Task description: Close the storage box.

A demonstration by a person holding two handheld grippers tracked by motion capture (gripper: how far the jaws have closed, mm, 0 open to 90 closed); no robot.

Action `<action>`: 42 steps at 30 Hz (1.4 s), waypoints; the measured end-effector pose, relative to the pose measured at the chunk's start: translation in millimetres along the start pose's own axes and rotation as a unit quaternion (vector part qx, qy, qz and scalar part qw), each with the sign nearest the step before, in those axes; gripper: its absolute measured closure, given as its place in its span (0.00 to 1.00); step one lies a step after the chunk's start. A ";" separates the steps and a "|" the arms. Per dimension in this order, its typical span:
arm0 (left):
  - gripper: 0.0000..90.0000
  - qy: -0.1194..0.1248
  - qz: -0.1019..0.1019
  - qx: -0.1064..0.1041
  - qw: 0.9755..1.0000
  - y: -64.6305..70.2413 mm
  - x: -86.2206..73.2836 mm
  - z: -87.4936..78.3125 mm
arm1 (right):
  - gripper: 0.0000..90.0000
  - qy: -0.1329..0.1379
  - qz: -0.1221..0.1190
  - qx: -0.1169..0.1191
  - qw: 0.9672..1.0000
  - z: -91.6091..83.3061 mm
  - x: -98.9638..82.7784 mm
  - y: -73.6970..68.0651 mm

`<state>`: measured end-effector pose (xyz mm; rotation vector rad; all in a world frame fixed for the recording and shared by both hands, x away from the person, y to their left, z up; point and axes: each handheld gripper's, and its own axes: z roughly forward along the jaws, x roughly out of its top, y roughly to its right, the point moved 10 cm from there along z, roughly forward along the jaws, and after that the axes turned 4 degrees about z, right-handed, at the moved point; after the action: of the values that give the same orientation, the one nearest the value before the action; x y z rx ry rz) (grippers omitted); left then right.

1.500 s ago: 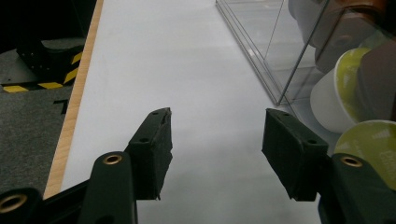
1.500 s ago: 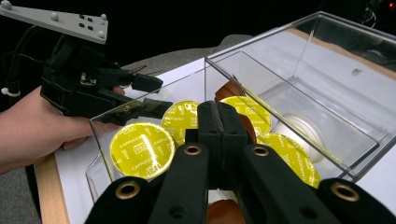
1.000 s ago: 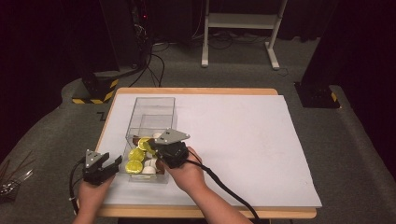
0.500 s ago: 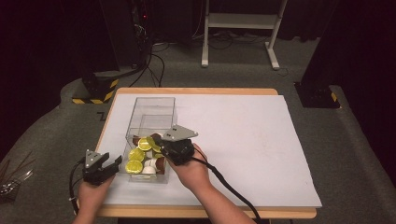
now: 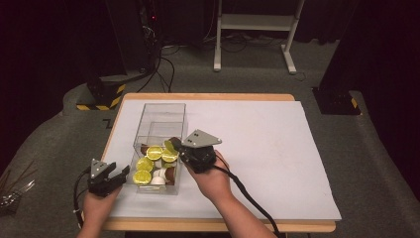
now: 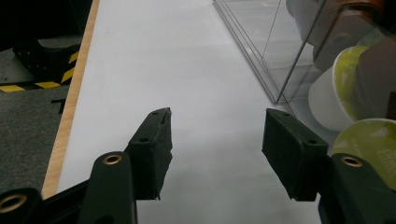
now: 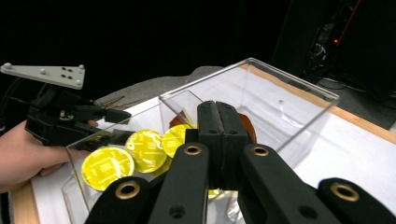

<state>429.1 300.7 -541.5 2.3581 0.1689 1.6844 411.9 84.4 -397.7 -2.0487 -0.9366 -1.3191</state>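
A clear plastic box (image 5: 161,105) stands left of centre on the white sheet. Its near end holds several coffee capsules (image 5: 154,152) with yellow foil lids, plus white and brown ones. My right gripper (image 5: 173,144) hovers over the box's right rim above the capsules. In the right gripper view its jaws (image 7: 222,112) are pressed together with nothing between them, above the yellow lids (image 7: 145,148). My left gripper (image 5: 124,171) rests beside the box's left wall, open. Its pads (image 6: 215,144) stand apart over bare sheet, with the box wall (image 6: 280,70) and capsules (image 6: 369,144) to their right.
The white sheet (image 5: 257,144) covers most of the wooden table (image 5: 208,97), whose edge shows all round. A black base with yellow stripes (image 5: 101,94) sits on the floor past the far left corner. A white stand (image 5: 252,22) and cables lie farther back.
My right gripper has risen and shifted right and away from the box's near end, still shut. The left gripper and the box have stayed where they were.
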 end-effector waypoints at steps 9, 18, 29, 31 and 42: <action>0.47 -0.001 0.001 0.002 1.000 -0.2 -0.3 0.1 | 1.00 0.003 0.012 -0.017 1.000 -11.6 -5.9 20.5; 0.48 0.002 -0.001 0.002 1.000 -0.1 0.1 0.3 | 1.00 0.002 0.019 -0.032 0.999 -20.9 -13.3 35.2; 0.48 -0.001 0.003 0.001 1.000 -0.3 -0.3 -0.6 | 1.00 0.003 0.021 -0.047 0.999 -29.1 -18.8 48.4; 0.48 0.000 0.003 0.000 1.000 -0.2 -0.2 -0.6 | 1.00 0.002 0.024 -0.052 0.998 -30.9 -20.9 52.9; 0.48 -0.004 0.004 0.001 1.000 -0.2 -1.1 -0.2 | 1.00 -0.004 0.036 -0.078 0.996 -41.5 -31.9 78.0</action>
<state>428.6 300.6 -542.4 2.3699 0.1609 1.6797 440.6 -3.2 -415.7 -2.1833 -0.7771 -1.3853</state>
